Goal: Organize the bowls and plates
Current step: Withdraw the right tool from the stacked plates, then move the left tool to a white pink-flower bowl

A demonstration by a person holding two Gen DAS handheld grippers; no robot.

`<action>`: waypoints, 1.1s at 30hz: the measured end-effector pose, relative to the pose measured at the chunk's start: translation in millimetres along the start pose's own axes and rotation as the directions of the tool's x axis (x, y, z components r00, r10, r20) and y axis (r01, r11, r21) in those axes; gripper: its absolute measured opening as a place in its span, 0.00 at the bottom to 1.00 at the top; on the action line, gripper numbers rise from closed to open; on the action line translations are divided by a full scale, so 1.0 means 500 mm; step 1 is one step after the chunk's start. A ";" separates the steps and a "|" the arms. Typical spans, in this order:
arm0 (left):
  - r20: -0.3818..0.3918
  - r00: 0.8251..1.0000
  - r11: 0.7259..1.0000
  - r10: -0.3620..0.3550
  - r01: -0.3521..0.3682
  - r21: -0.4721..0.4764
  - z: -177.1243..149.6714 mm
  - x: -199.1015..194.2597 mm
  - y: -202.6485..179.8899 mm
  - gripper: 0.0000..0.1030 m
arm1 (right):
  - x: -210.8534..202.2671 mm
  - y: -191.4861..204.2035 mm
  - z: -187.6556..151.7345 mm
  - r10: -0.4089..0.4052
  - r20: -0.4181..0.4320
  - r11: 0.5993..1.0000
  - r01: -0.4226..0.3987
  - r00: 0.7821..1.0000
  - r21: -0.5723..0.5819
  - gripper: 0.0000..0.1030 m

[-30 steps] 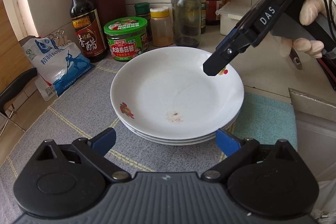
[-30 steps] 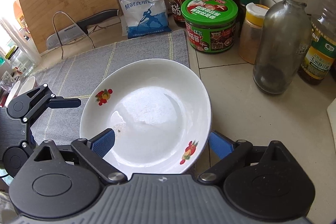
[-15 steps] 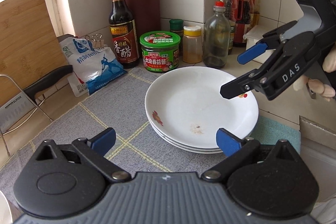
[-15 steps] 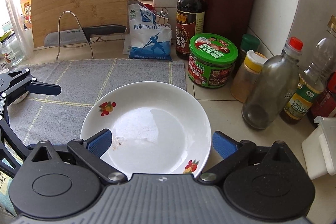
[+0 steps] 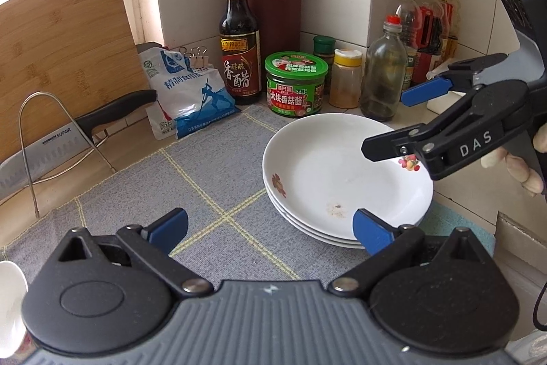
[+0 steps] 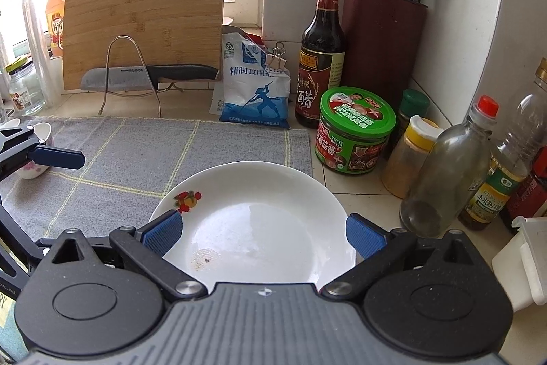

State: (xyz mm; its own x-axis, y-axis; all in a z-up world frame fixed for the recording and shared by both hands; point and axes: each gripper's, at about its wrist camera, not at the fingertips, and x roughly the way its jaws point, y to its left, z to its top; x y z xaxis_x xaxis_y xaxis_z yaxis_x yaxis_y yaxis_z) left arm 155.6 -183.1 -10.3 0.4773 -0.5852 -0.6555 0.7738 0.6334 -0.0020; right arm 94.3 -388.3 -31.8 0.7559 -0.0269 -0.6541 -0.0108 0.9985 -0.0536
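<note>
A stack of three white plates (image 5: 342, 173) with small flower prints sits at the right end of a grey mat (image 5: 191, 190); it also shows in the right wrist view (image 6: 259, 214). My left gripper (image 5: 270, 228) is open and empty, above the mat to the near left of the stack. My right gripper (image 6: 263, 233) is open and empty, raised above the stack; in the left wrist view it (image 5: 400, 122) hangs over the plates' right rim. A small white bowl (image 6: 34, 156) with a pink print sits at the mat's far left. A white bowl rim (image 5: 10, 303) shows at the left edge.
Behind the plates stand a green-lidded jar (image 5: 296, 84), a vinegar bottle (image 5: 239, 47), a clear glass bottle (image 5: 383, 74), spice jars and oil bottles. A salt bag (image 5: 184, 98), a knife block (image 5: 273, 9), a cutting board (image 5: 65, 57) and a knife on a wire rack (image 5: 51, 146) line the back.
Both grippers have pulled back and risen from the plate stack. My left gripper has swung left, so more of the mat and the cutting board show.
</note>
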 end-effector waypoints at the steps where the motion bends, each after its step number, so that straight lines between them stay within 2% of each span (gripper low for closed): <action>1: -0.002 1.000 1.000 0.010 -0.010 -0.014 -0.002 -0.005 -0.002 0.99 | -0.001 0.004 -0.001 0.005 0.007 1.000 -0.005 1.000 -0.015 1.00; 9: 0.005 0.994 0.991 0.111 -0.111 -0.079 -0.030 -0.067 0.035 0.99 | -0.020 0.076 -0.006 0.053 0.083 0.994 -0.044 0.995 -0.103 1.00; 15: -0.017 0.992 0.985 0.128 -0.130 -0.115 -0.081 -0.130 0.099 0.99 | -0.024 0.199 -0.020 0.106 0.071 0.977 -0.091 0.992 -0.191 1.00; 22: -0.071 0.984 0.975 0.162 -0.171 -0.141 -0.163 -0.224 0.194 0.99 | -0.020 0.381 -0.041 0.187 0.025 0.954 -0.176 0.982 -0.242 1.00; 28: -0.099 0.976 0.969 0.192 -0.205 -0.141 -0.215 -0.288 0.264 0.99 | -0.008 0.507 -0.055 0.265 -0.023 0.922 -0.260 0.964 -0.285 1.00; 33: -0.119 0.963 0.958 0.243 -0.257 -0.129 -0.249 -0.330 0.324 0.99 | 0.000 0.590 -0.060 0.343 -0.046 0.883 -0.339 0.938 -0.324 1.00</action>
State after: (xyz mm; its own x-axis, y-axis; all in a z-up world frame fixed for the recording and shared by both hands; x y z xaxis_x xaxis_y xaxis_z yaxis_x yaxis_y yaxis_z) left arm 150.4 78.8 3.5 0.5981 -0.3496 -0.7212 0.5642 0.8228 0.0691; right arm 71.3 -95.2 -70.4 0.6753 0.3154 -0.6667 -0.4778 0.8757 -0.0698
